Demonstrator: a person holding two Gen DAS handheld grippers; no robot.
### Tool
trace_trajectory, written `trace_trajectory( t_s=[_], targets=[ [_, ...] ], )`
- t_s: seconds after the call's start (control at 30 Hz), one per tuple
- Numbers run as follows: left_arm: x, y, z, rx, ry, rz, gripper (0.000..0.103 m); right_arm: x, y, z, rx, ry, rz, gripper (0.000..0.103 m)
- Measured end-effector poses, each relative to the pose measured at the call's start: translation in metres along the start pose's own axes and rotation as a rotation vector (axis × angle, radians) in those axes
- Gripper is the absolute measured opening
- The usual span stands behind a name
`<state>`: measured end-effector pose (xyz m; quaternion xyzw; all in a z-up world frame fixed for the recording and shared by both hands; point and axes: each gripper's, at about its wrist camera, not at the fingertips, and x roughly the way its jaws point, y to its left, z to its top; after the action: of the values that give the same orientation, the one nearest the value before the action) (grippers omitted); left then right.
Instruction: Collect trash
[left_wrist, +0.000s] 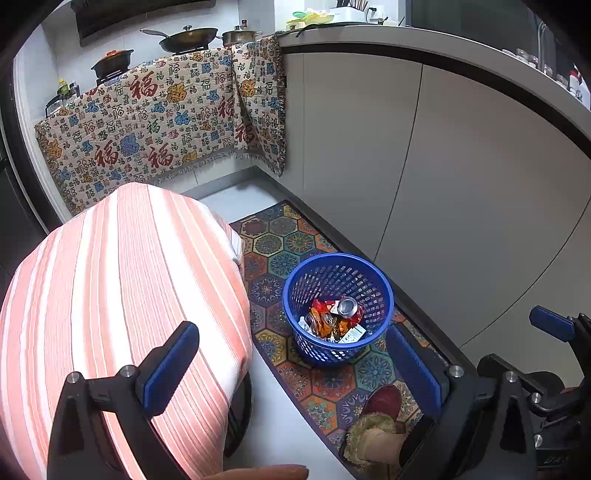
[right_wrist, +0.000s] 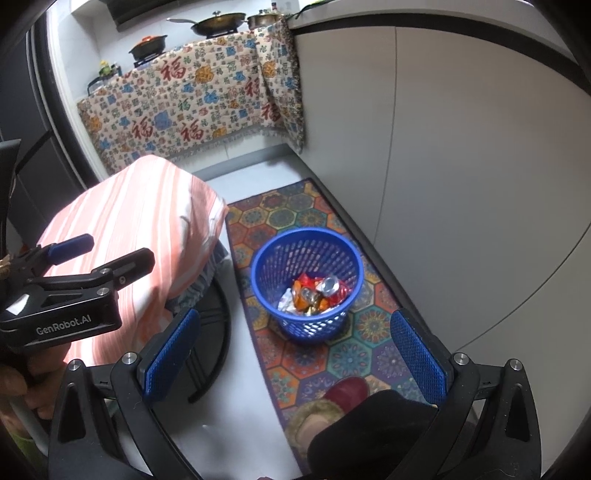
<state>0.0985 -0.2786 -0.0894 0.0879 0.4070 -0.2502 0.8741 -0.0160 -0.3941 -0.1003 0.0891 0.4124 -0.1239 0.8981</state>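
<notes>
Left wrist view: striped cloth-covered table (left_wrist: 122, 295) fills left, patterned floor mat (left_wrist: 295, 373) along grey cabinets (left_wrist: 461, 184). Blue basket (left_wrist: 337, 308) stands on mat, ahead of both tools, holding crushed can (left_wrist: 348, 307) and wrappers (left_wrist: 323, 321). Left gripper (left_wrist: 295, 365) spread wide, empty. Right gripper (right_wrist: 295, 354) likewise spread, empty, basket dead ahead between fingers; seemingly nearer. No loose trash visible outside basket.
</notes>
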Motion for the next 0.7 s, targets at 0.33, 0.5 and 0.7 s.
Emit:
trace_trajectory(
  t_s=[0.33,0.5,0.7],
  targets=[
    [0.0022,-0.0012,-0.0028,-0.003,0.008,0.003,0.103,0.0001,0.0011,-0.0016,0.001,0.01,-0.003,0.103],
    [0.0039,-0.0014,-0.0031,-0.004,0.014,0.003,0.103,0.0013,0.0026,-0.0032,-0.001,0.018,0.0,0.103],
    [0.0057,-0.0015,-0.0038,-0.005,0.018,0.002,0.103,0.0013,0.003,-0.004,0.0,0.024,-0.003,0.103]
  ],
)
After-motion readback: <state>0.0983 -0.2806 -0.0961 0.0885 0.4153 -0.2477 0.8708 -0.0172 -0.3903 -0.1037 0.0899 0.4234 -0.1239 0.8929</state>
